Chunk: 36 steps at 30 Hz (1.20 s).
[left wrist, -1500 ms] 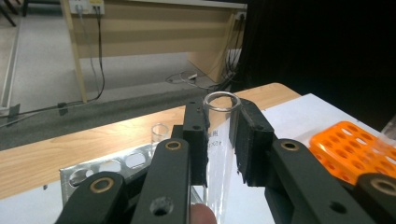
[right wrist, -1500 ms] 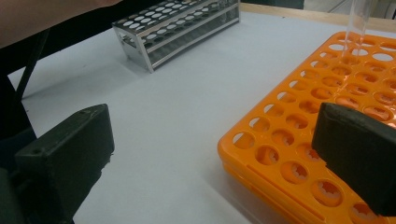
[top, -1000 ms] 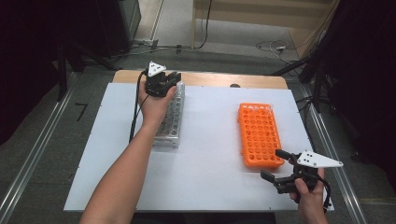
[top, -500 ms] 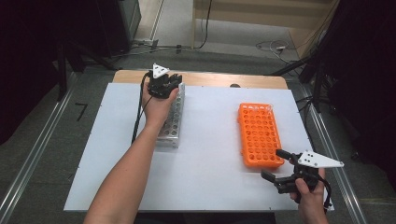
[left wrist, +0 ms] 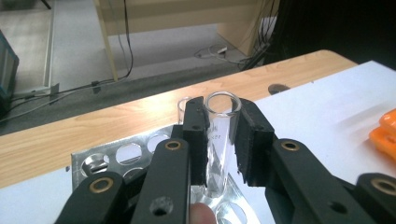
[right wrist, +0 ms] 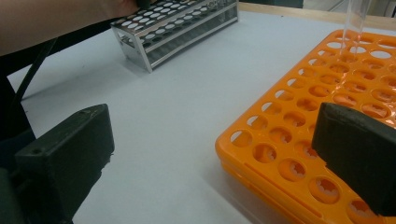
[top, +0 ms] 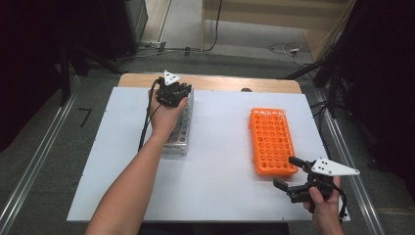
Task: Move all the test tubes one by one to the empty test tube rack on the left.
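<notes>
Two claws are at work on the desk [top: 220, 191]. Your left claw [left wrist: 219, 133] sits at the far end of the metal rack [top: 180, 139], near the desk's far edge and left of its middle. Its pads are pressed against a clear glass tube [left wrist: 220, 140], one on each side, just below the tube's open rim. The tube stands upright between them, its lower end down in the rack's holes, and a second tube rim [left wrist: 184, 103] shows just behind the left pad.

Your right claw [top: 289, 177] rests near the desk's front right corner, jaws spread wide with nothing between them. It lies just beside the near end of the orange rack [top: 271, 139]; in the right gripper view one pad [right wrist: 359, 158] overlaps that rack's near corner and the other [right wrist: 65, 158] hangs over bare desk. Another clear tube [right wrist: 354, 25] stands upright at the orange rack's far side. The two racks are well apart.
</notes>
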{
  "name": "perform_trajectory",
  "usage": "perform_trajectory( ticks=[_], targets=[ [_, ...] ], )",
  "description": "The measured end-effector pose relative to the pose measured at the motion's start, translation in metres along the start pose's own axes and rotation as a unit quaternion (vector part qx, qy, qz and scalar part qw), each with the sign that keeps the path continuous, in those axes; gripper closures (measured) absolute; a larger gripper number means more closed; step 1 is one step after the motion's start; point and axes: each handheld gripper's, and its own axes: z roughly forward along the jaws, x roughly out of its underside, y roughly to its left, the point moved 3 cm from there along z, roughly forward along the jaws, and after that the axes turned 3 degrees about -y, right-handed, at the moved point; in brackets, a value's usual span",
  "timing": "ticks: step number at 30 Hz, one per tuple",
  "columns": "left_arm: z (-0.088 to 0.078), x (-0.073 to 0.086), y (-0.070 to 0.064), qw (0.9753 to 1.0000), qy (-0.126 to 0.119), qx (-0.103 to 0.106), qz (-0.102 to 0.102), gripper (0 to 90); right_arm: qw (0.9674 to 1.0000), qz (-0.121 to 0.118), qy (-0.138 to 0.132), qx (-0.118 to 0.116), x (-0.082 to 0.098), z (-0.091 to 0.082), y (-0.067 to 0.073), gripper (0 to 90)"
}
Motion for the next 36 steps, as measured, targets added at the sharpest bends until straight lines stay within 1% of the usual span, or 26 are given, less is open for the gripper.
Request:
perform_trajectory(
  ticks=[4, 11, 14, 18, 20, 21, 23, 26, 28, 30, 33, 34, 36],
  targets=[
    [0.001, 0.002, -0.002, 0.9999, 0.011, -0.005, 0.012, 75.9, 1.0000, -0.001, 0.001, 0.000, 0.000, 0.000, 0.000, 0.0],
    [0.004, 0.006, -0.004, 0.9992, 0.035, -0.010, 0.018, 75.9, 1.0000, -0.002, 0.001, 0.001, 0.001, 0.001, 0.000, 0.0],
    [0.005, 0.007, -0.005, 0.9990, 0.039, -0.009, 0.021, 75.7, 1.0000, -0.001, 0.002, 0.002, 0.001, 0.001, -0.001, 0.0],
    [0.005, 0.007, -0.004, 0.9990, 0.044, 0.001, 0.008, 73.7, 1.0000, -0.001, 0.004, 0.002, 0.001, 0.001, -0.001, 0.0],
    [0.004, 0.008, -0.004, 0.9985, 0.054, 0.007, -0.002, 71.9, 1.0000, -0.001, 0.004, 0.001, 0.001, 0.002, -0.001, 0.0],
    [0.004, 0.008, -0.004, 0.9983, 0.057, 0.010, -0.005, 69.4, 1.0000, -0.001, 0.003, 0.002, 0.001, 0.002, -0.001, 0.0],
    [0.002, 0.007, -0.004, 0.9983, 0.056, 0.012, -0.010, 61.7, 1.0000, -0.003, 0.004, 0.001, 0.001, 0.002, -0.001, 0.0],
    [-0.002, 0.004, -0.005, 0.9985, 0.049, 0.018, -0.020, 51.6, 1.0000, -0.003, 0.004, 0.001, 0.001, 0.003, -0.001, 0.0],
    [-0.005, 0.003, -0.006, 0.9984, 0.047, 0.024, -0.022, 43.5, 1.0000, -0.003, 0.006, 0.001, 0.001, 0.003, -0.001, 0.0],
    [-0.010, 0.000, -0.008, 0.9983, 0.041, 0.034, -0.024, 34.9, 1.0000, -0.003, 0.006, 0.002, 0.001, 0.003, 0.000, 0.0],
    [-0.019, -0.001, -0.010, 0.9978, 0.028, 0.046, -0.037, 25.8, 1.0000, -0.005, 0.006, 0.001, 0.001, 0.004, 0.000, 0.0],
    [-0.023, 0.000, -0.011, 0.9972, 0.026, 0.054, -0.045, 22.7, 1.0000, -0.005, 0.007, 0.001, 0.001, 0.004, 0.000, 0.0],
    [-0.029, 0.002, -0.014, 0.9968, 0.027, 0.059, -0.047, 12.9, 0.9999, -0.007, 0.010, 0.002, 0.002, 0.005, 0.000, 0.0]
  ],
)
